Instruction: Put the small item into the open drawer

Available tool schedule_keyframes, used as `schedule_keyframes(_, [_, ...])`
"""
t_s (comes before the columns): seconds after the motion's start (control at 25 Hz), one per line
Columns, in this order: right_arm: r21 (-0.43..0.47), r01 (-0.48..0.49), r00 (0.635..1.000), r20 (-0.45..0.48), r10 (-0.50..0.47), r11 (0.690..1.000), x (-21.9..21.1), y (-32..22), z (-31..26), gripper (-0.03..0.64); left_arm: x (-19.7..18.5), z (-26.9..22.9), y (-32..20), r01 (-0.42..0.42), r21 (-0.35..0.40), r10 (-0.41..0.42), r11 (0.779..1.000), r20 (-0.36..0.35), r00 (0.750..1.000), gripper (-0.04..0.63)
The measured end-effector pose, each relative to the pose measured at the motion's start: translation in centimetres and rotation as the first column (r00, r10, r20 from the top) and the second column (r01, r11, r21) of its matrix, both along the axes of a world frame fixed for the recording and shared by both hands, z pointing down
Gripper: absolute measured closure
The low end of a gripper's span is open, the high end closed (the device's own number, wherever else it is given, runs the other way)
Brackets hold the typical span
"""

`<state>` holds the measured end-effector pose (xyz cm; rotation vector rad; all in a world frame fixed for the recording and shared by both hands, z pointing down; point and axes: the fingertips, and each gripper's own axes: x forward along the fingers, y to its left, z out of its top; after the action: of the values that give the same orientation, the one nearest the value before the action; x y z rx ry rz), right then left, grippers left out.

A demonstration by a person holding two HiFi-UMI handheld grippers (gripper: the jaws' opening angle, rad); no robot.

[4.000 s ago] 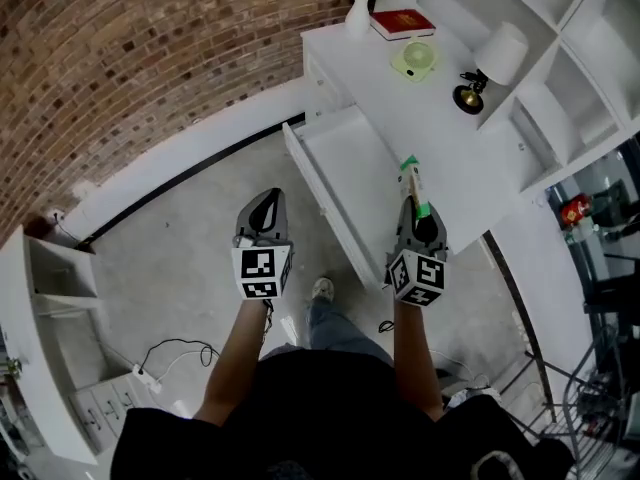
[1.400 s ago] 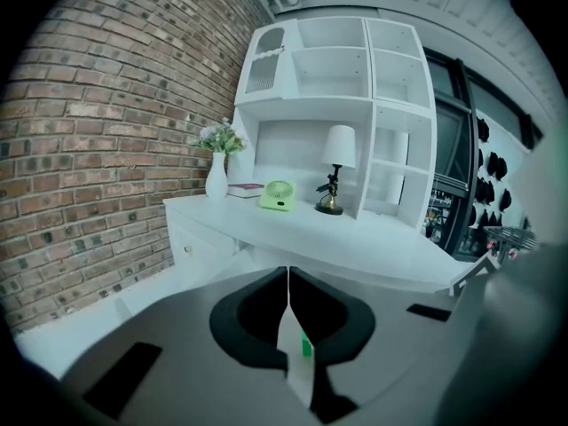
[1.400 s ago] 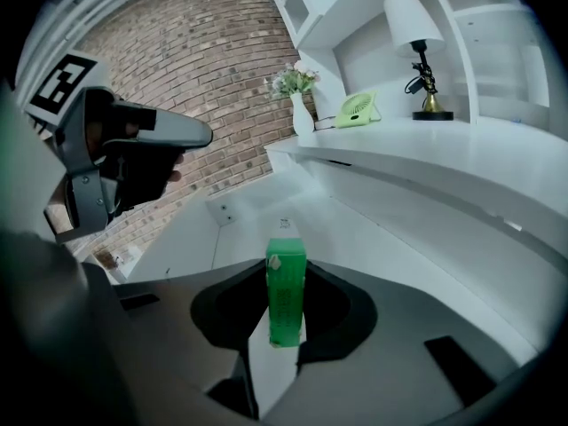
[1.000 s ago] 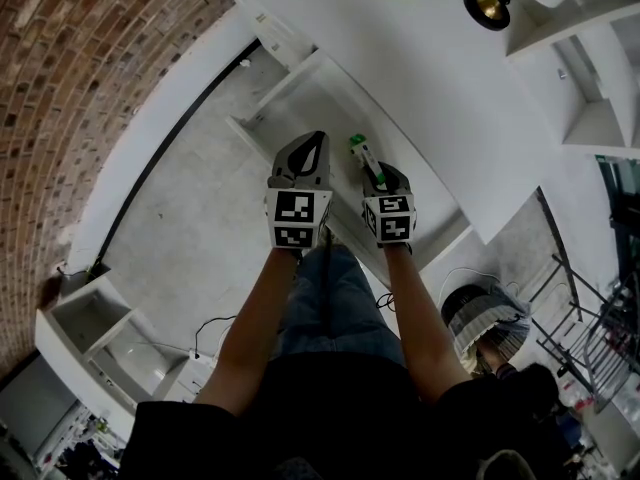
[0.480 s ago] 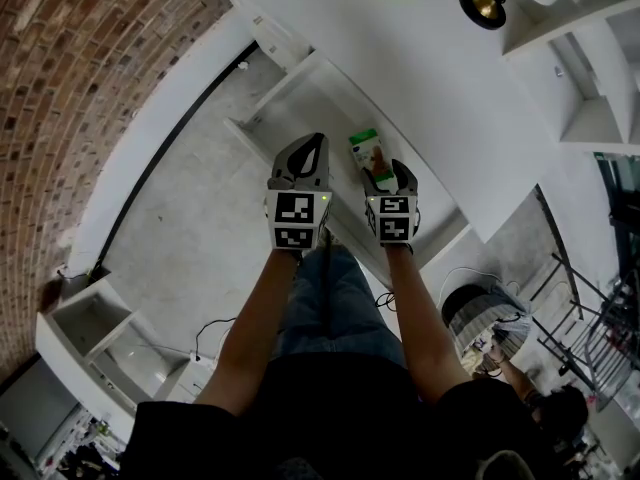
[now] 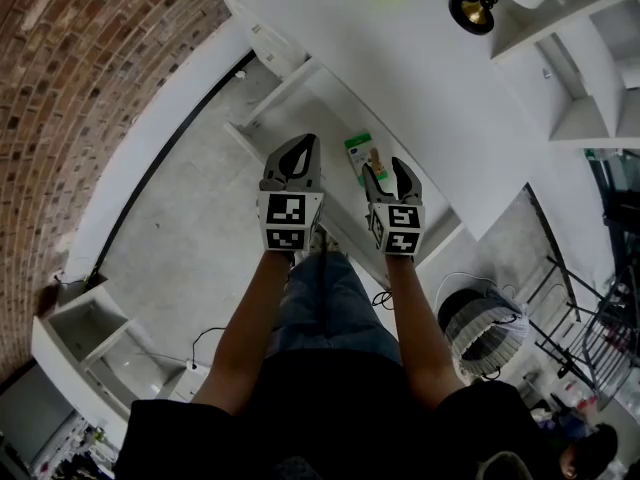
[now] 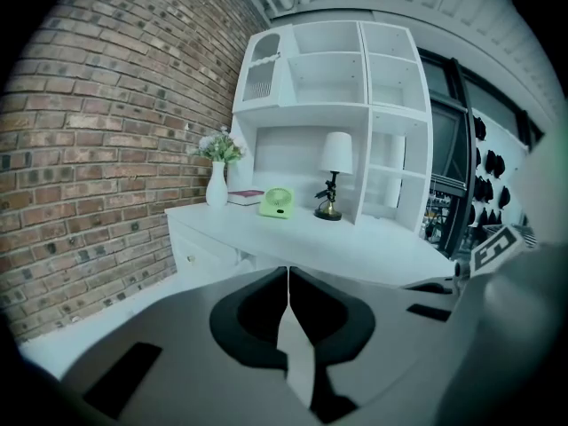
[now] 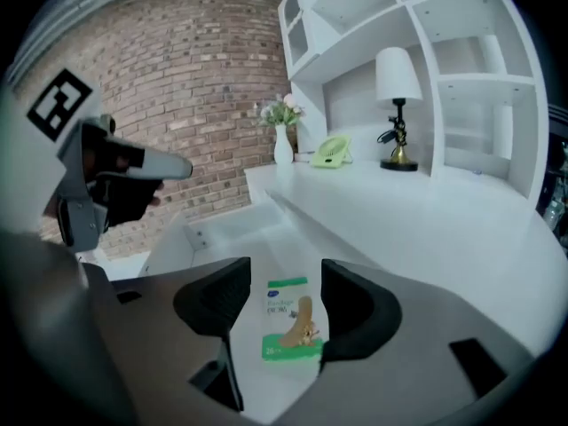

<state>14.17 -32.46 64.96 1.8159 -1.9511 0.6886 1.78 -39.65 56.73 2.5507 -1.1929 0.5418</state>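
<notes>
Packet (image 8: 290, 321) shows foot picture (right gripper view only)

We see the flat green-and-white packet (image 8: 293, 319) lying face up on the white floor of the open drawer (image 8: 226, 229). It sits just below the right claw (image 8: 284, 278), framed between its spread jaws.

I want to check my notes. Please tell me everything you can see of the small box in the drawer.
The small box looks like a flat white carton with green bands at both ends, small print and a tan picture. It lies face up on the floor of the open drawer. The right gripper is over it, jaws wide apart, not pressing it.
</notes>
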Motion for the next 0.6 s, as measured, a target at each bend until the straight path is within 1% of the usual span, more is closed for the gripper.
schedule_keyframes(0.12, [0.105,-0.048,0.999,0.025,0.045,0.993,1.0,0.3,-4.7,0.400,-0.7,-2.2,-0.1,0.016,0.033,-0.015,0.999,-0.017,1.000,0.569])
schedule_keyframes(0.2, [0.167,-0.070,0.997,0.029,0.066,0.983,1.6,0.7,-7.9,0.431,-1.0,-4.3,0.1,0.022,0.050,-0.020,0.998,-0.037,0.999,0.569])
schedule_keyframes(0.28, [0.226,-0.084,0.996,0.030,0.080,0.970,2.2,1.2,-11.0,0.465,-1.6,-6.1,0.4,0.019,0.086,-0.017,0.996,-0.034,0.999,0.569])
schedule_keyframes(0.4, [0.307,-0.096,0.995,0.028,0.092,0.947,3.1,2.2,-15.4,0.507,-2.0,-9.1,1.2,0.022,0.129,-0.016,0.991,-0.046,0.999,0.569])
schedule_keyframes(0.52, [0.392,-0.101,0.995,0.023,0.100,0.914,3.9,2.5,-19.4,0.550,-1.8,-12.1,1.4,0.016,0.189,-0.004,0.982,-0.066,0.998,0.569])
schedule_keyframes(0.6, [0.433,-0.107,0.994,0.019,0.110,0.895,4.1,3.2,-21.6,0.569,-1.8,-13.8,2.1,0.012,0.216,0.005,0.976,-0.078,0.997,0.569])
